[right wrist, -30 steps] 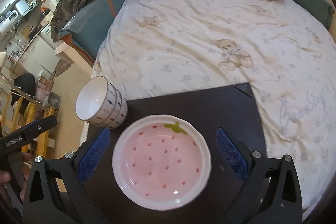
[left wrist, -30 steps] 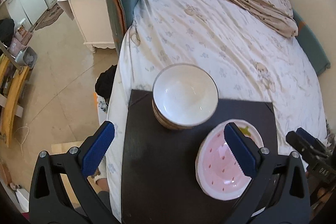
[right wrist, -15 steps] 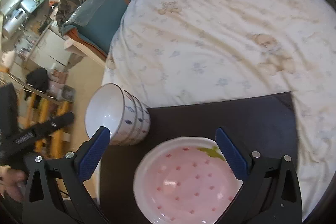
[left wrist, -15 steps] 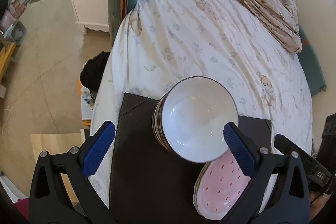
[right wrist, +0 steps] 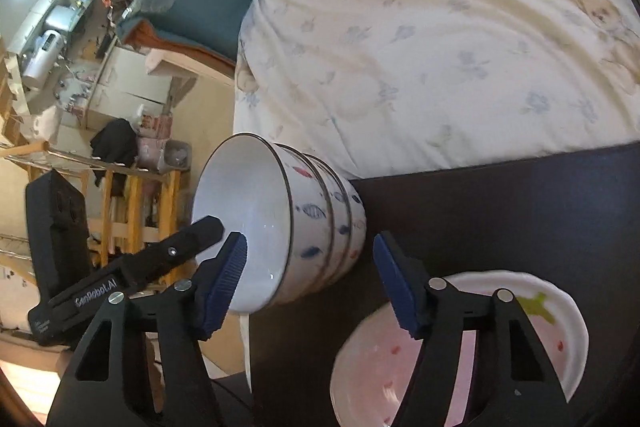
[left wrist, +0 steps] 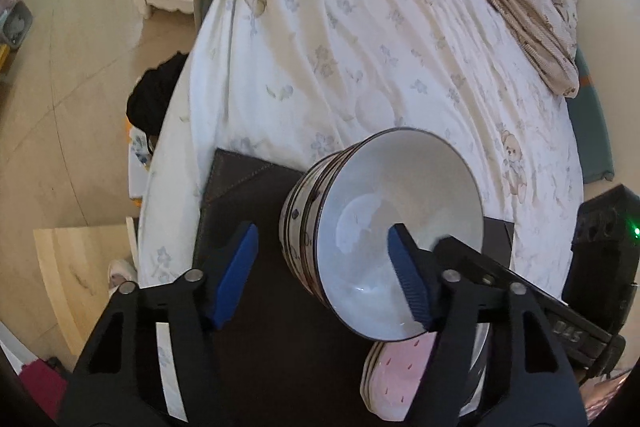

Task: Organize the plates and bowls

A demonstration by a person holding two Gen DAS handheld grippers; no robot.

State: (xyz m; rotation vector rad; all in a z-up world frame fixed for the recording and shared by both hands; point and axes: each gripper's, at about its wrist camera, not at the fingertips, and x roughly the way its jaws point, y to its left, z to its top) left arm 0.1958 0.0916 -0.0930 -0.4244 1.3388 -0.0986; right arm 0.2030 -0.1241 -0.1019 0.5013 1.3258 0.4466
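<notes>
Both jaws closed partway around the bowl stack (left wrist: 384,239); only right view shows fish patterns.

Both the left gripper (left wrist: 320,269) and right gripper (right wrist: 308,279) have black triangular cut-out arms, silver screws and ridged blue pads (left wrist: 408,283); white "GenRobot.AI" lettering marks one black finger
</notes>
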